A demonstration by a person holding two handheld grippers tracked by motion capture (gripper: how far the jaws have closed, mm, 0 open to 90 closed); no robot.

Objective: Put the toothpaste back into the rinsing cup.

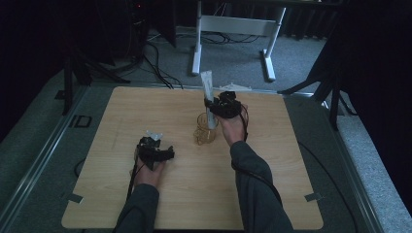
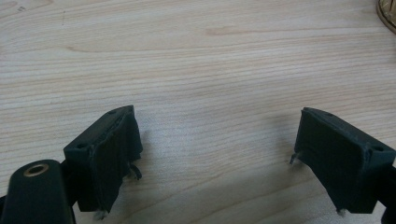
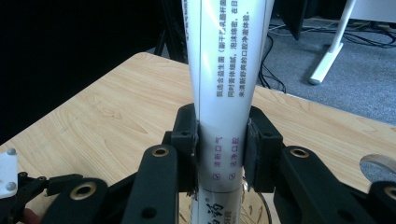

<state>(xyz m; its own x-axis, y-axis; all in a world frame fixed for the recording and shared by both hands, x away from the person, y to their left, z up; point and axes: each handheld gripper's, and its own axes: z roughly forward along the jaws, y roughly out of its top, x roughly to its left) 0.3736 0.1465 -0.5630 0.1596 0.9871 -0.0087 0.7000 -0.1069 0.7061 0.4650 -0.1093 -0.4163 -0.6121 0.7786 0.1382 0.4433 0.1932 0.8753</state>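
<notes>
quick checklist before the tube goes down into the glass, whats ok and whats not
1. Right hand-held gripper shut on the white tube: ok.
2. Tube upright: ok, leaning slightly in the high view.
3. Tube's lower end over the glass cup: ok; whether it touches the bottom, cannot tell.
4. Left hand-held gripper open, nothing between its jaws: ok.
5. Left hand-held gripper apart from the cup: ok.
6. Cup steadied by anything: not ok, it stands free on the table.

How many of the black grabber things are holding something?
1. The right gripper is clamped on the white tube standing upright in the glass cup mid-table. The left gripper hangs open over bare table, near the person's side.
</notes>
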